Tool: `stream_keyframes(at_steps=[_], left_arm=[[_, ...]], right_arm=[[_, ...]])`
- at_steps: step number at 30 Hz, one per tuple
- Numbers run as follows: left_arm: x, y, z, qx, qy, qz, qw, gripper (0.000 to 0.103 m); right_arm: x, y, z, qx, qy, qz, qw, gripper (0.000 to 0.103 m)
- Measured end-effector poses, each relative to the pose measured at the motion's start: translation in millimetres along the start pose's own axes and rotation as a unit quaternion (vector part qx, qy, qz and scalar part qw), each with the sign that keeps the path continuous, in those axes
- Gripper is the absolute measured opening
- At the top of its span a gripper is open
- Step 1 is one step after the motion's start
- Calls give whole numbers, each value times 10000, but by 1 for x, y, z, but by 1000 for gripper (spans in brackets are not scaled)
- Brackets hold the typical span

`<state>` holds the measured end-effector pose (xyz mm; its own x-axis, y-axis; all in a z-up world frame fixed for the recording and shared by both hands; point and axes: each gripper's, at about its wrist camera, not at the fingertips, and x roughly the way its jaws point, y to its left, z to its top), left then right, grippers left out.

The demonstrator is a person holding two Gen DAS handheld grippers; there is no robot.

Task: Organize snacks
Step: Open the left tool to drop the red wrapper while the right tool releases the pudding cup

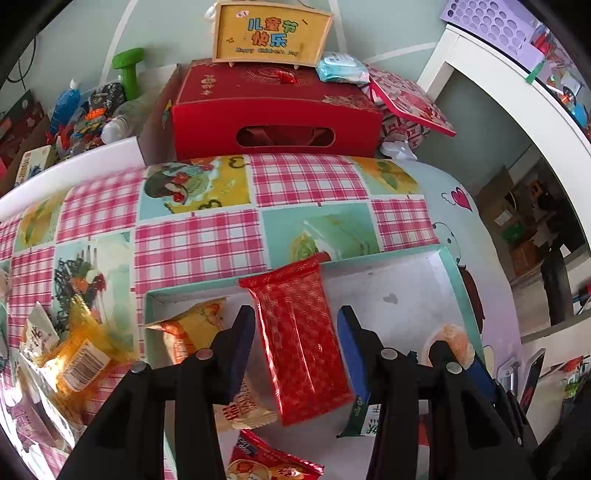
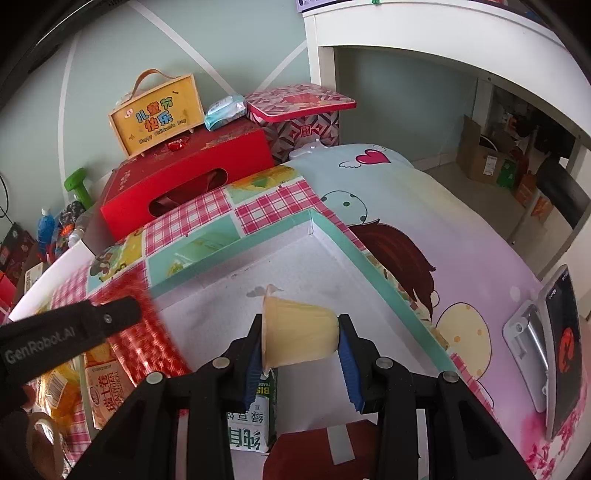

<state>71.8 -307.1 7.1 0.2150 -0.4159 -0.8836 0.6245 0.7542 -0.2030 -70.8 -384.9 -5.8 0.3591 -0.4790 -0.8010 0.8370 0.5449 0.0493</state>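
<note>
A long red foil packet [image 1: 299,339] is seen between the fingers of the left gripper [image 1: 295,332], above the shallow white box with a teal rim [image 1: 448,266]; the fingers stand a little wider than the packet, and whether their pads press on it cannot be told. The packet's far end reaches over the box's far rim onto the pink checked cloth [image 1: 199,243] that covers the bench. In the right wrist view, a pale yellow jelly cup [image 2: 299,336] is clamped on its side between the fingers of the right gripper [image 2: 301,341], lid end to the left, above the white floor of the same box [image 2: 334,230]. A green and white biscuit packet [image 2: 255,413] lies in the box just below the cup, and a dark red packet [image 2: 332,454] lies beside it. An orange snack bag [image 1: 192,332] rests in the box's left corner, and more wrapped snacks [image 1: 74,354] lie on the cloth to the left of the box. A red gift box [image 1: 273,110] stands at the far edge of the bench with a yellow framed sign [image 1: 271,33] on top. A phone on a stand [image 2: 557,350] is seen at the right.
</note>
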Motion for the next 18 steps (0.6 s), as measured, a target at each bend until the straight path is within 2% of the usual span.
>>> stream_keyframes(at_steps=[4, 7, 9, 13, 15, 17, 18], left_arm=[[-11, 4, 0, -5, -74, 29, 10000, 48], [-18, 8, -1, -34, -125, 165, 9998, 60], [-22, 11, -2, -49, -136, 296, 9995, 61], [-26, 21, -7, -91, -128, 613, 9980, 63], [-29, 26, -9, -109, -122, 768, 9969, 70], [-33, 33, -13, -151, -184, 928, 9954, 81], [-34, 36, -14, -169, -217, 987, 9947, 82]], right_arm=[[0, 3, 0, -59, 38, -5, 10000, 40], [-3, 4, 0, -102, 9, -42, 9999, 42], [-6, 4, 1, -107, 12, -72, 9999, 44], [-11, 6, 2, -185, 134, -44, 9997, 61], [-13, 9, 1, -285, 194, -94, 9994, 68], [-15, 11, 0, -354, 246, -130, 9990, 76], [-16, 12, 0, -366, 260, -124, 9989, 81]])
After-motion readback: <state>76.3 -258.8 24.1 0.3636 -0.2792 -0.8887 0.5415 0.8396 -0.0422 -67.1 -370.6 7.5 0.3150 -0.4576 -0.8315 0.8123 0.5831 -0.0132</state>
